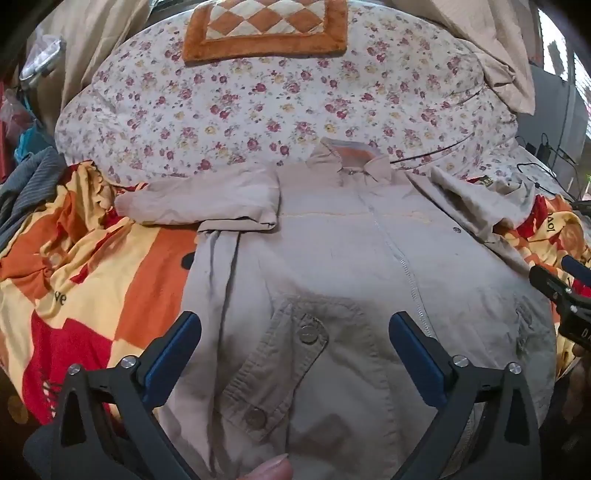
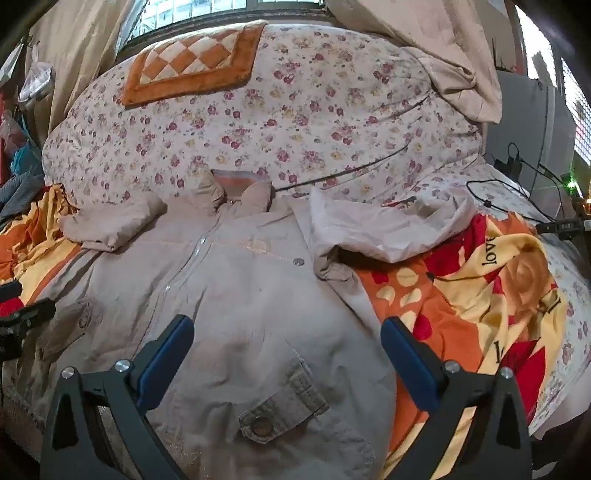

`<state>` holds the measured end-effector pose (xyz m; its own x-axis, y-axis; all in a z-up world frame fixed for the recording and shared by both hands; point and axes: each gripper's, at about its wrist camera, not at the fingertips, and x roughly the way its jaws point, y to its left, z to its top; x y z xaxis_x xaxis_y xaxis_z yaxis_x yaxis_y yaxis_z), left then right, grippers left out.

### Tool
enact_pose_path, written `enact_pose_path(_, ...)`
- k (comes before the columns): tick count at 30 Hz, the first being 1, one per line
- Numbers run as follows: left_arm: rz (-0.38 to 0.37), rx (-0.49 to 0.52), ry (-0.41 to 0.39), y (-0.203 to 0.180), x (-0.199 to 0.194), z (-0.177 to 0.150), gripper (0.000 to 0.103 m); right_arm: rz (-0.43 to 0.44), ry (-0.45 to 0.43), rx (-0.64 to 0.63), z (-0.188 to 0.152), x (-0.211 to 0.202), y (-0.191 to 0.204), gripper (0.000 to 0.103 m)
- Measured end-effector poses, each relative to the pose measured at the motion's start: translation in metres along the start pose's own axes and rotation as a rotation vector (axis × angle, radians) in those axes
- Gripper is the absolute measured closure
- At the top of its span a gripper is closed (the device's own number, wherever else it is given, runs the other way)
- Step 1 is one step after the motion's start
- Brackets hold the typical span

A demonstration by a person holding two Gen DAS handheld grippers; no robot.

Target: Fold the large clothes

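Note:
A large beige jacket (image 1: 332, 251) lies front up on the bed, zipped, collar (image 1: 351, 162) at the far end. Its left sleeve (image 1: 199, 203) is folded across at the shoulder; its right sleeve (image 2: 388, 225) lies bunched out to the right. My left gripper (image 1: 295, 332) is open above the jacket's lower left part, over a buttoned pocket flap (image 1: 291, 354). My right gripper (image 2: 288, 332) is open above the lower right part, near another pocket flap (image 2: 284, 402). Neither holds anything. The jacket also shows in the right wrist view (image 2: 229, 288).
The jacket rests on an orange, red and yellow blanket (image 1: 85, 295), also to the right (image 2: 480, 295). A floral quilt (image 1: 277, 103) bulges behind the collar with an orange checked mat (image 1: 266, 29) on top. Black cables (image 2: 517, 184) lie at the far right. Grey clothing (image 1: 26, 184) lies left.

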<state>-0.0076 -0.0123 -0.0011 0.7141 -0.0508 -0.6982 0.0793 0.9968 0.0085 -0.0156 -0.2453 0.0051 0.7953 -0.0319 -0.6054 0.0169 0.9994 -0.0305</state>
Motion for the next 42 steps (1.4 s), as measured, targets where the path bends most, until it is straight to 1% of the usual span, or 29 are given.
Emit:
enact_pose_path(2, 0.002, 0.005, -0.021, -0.001, 0.006, -0.004, 0.009, -0.005, 0.004, -0.002, 0.002, 0.001, -0.006, 0.0)
enact_pose_path(4, -0.002, -0.004, -0.006, 0.002, 0.012, -0.006, 0.009, -0.015, 0.015, -0.008, 0.004, 0.004, -0.013, 0.0)
enact_pose_path(5, -0.022, -0.019, 0.01, 0.005, 0.016, -0.006, 0.009, -0.022, 0.016, -0.009, 0.004, 0.009, -0.015, 0.0)
enact_pose_path(9, -0.035, -0.025, 0.009, 0.005, 0.018, -0.004, 0.009, -0.06, 0.048, 0.001, 0.002, 0.016, -0.019, 0.0)
enact_pose_path(11, -0.047, -0.027, 0.012, 0.006, 0.02, -0.006, 0.009, -0.053, 0.049, 0.015, 0.001, 0.018, -0.02, 0.0)
enact_pose_path(14, -0.042, -0.023, 0.03, 0.005, 0.026, -0.009, 0.009, -0.056, 0.053, 0.012, 0.002, 0.02, -0.019, 0.0)
enact_pose_path(19, -0.045, -0.025, 0.033, 0.005, 0.027, -0.012, 0.009, -0.049, 0.073, 0.01, 0.002, 0.023, -0.015, 0.0)
enact_pose_path(22, -0.044, -0.023, 0.037, 0.006, 0.027, -0.013, 0.009, -0.043, 0.058, 0.012, 0.003, 0.02, -0.014, 0.0)
enact_pose_path(26, -0.041, -0.021, 0.041, 0.005, 0.027, -0.014, 0.009, -0.049, 0.049, 0.014, 0.003, 0.016, -0.016, 0.0)
enact_pose_path(30, -0.029, -0.012, 0.039, 0.004, 0.027, -0.014, 0.009, -0.051, 0.061, 0.035, 0.001, 0.021, -0.021, 0.0)
enact_pose_path(32, -0.021, -0.006, 0.035, 0.004, 0.027, -0.014, 0.009, -0.044, 0.073, 0.05, 0.003, 0.023, -0.024, 0.0)
enact_pose_path(36, -0.005, 0.005, 0.037, 0.002, 0.028, -0.015, 0.009, -0.034, 0.062, 0.061, 0.003, 0.02, -0.025, 0.0)
enact_pose_path(42, 0.015, 0.011, 0.041, -0.001, 0.028, -0.014, 0.009, -0.068, 0.121, 0.056, -0.001, 0.025, -0.026, 0.0)
